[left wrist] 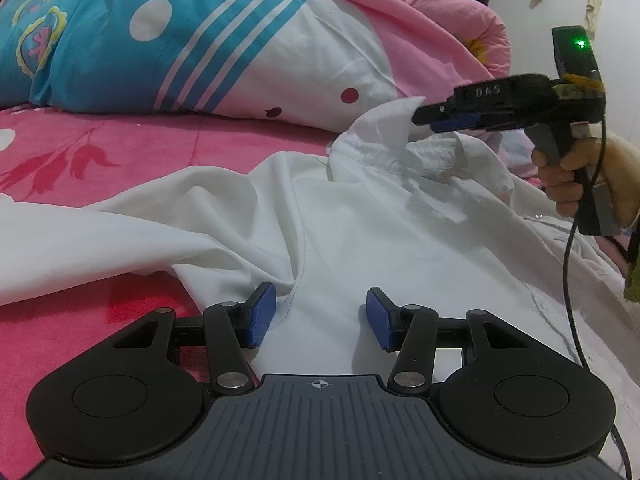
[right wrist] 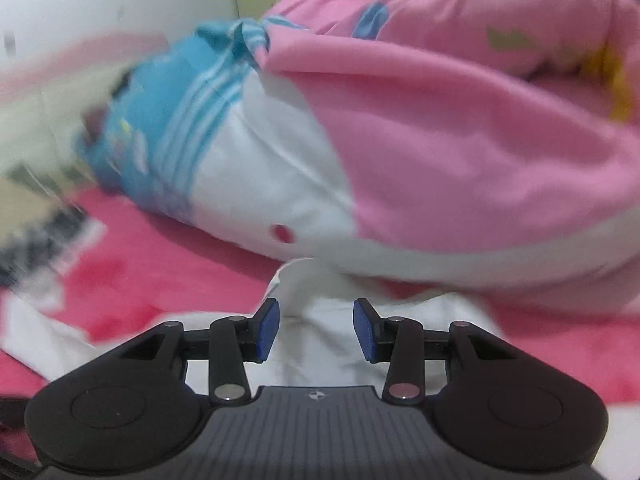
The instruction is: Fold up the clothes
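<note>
A white shirt (left wrist: 360, 232) lies rumpled on the bed, its collar (left wrist: 384, 128) standing up at the far end. My left gripper (left wrist: 320, 316) hovers open just over the shirt's near part, blue pads apart with only loose cloth below them. My right gripper (left wrist: 426, 120), held by a hand (left wrist: 560, 184), points at the raised collar from the right. In the blurred right wrist view, that gripper (right wrist: 317, 328) is open, with the white shirt (right wrist: 332, 344) lying between and beyond its pads, not pinched.
A rolled blue, white and pink quilt (left wrist: 200, 40) (right wrist: 440, 120) lies across the bed behind the shirt. The pink-red flowered sheet (left wrist: 100, 160) shows at the left. A black cable (left wrist: 568, 260) hangs from the right gripper over the shirt's right side.
</note>
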